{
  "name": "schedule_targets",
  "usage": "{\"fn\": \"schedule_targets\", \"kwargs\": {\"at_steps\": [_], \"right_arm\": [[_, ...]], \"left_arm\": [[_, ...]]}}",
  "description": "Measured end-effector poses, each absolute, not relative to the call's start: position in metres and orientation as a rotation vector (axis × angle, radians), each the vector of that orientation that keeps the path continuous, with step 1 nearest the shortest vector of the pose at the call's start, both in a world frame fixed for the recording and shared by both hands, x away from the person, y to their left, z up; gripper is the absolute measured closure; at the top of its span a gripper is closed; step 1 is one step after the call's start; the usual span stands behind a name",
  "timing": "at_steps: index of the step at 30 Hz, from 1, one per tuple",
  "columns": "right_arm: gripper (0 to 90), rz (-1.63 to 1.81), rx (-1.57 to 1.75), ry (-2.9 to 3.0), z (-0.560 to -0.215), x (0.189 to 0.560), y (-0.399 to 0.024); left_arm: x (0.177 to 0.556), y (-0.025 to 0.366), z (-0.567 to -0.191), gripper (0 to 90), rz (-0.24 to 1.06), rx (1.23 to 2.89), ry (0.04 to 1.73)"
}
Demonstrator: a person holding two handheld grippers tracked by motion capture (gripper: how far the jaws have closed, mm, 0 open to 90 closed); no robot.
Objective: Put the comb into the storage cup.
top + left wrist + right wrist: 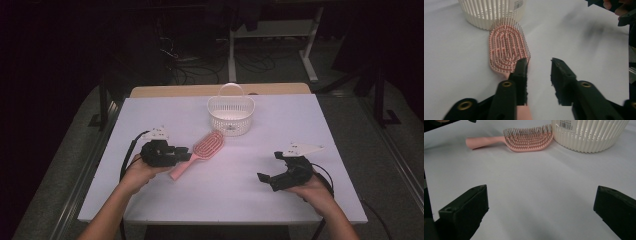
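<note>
From the high view, the pink brush (198, 151) lay on the white table (150, 200) on a slant, its head up toward the basket (231, 116) and its handle running down and left. The left hand-held gripper (184, 154) sat right at that handle, pointing across it, while the right hand-held gripper (267, 167) rested well apart on the other side of the table. The left hand was plainly the nearer one.

In the left gripper view, the brush (507, 48) stretched straight away from the camera, bristles up, head just short of the basket (491, 12). Its handle ran under the left-hand jaw rather than squarely through the gap. The jaws stood fairly narrow with bare table between them, and I could not tell whether a pad pressed on the handle. To my eye the grip needed to shift over toward the handle before closing.

In the right gripper view, the brush (524, 138) lay crosswise far ahead, handle to the left, head touching or nearly touching the basket (591, 135). The jaws stood wide with nothing between them.
</note>
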State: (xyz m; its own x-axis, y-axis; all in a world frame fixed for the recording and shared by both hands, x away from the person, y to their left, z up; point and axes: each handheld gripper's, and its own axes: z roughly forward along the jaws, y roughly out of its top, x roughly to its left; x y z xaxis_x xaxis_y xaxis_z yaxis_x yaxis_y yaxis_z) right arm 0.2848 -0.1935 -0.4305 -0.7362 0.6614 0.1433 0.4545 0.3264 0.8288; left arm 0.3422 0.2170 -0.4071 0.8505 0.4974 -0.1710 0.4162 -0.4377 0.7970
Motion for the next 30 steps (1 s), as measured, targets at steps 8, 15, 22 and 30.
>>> {"fn": "schedule_targets", "kwargs": {"at_steps": [8, 15, 22, 30], "right_arm": [[0.0, 1.370, 1.010, 2.369, -0.430, 0.285, -0.193], [0.0, 1.369, 1.007, 2.366, -0.430, 0.285, -0.193], [0.0, 1.368, 1.002, 2.368, -0.430, 0.285, -0.193], [0.0, 1.370, 1.009, 2.367, -0.430, 0.285, -0.193]], "left_arm": [[0.344, 0.215, -0.411, 89.9, 0.089, 2.103, 0.673], [0.342, 0.213, -0.415, 90.0, 0.068, 2.125, 0.682], [0.341, 0.210, -0.420, 90.0, 0.059, 2.153, 0.690], [0.340, 0.203, -0.430, 90.0, 0.050, 2.215, 0.695]]}}
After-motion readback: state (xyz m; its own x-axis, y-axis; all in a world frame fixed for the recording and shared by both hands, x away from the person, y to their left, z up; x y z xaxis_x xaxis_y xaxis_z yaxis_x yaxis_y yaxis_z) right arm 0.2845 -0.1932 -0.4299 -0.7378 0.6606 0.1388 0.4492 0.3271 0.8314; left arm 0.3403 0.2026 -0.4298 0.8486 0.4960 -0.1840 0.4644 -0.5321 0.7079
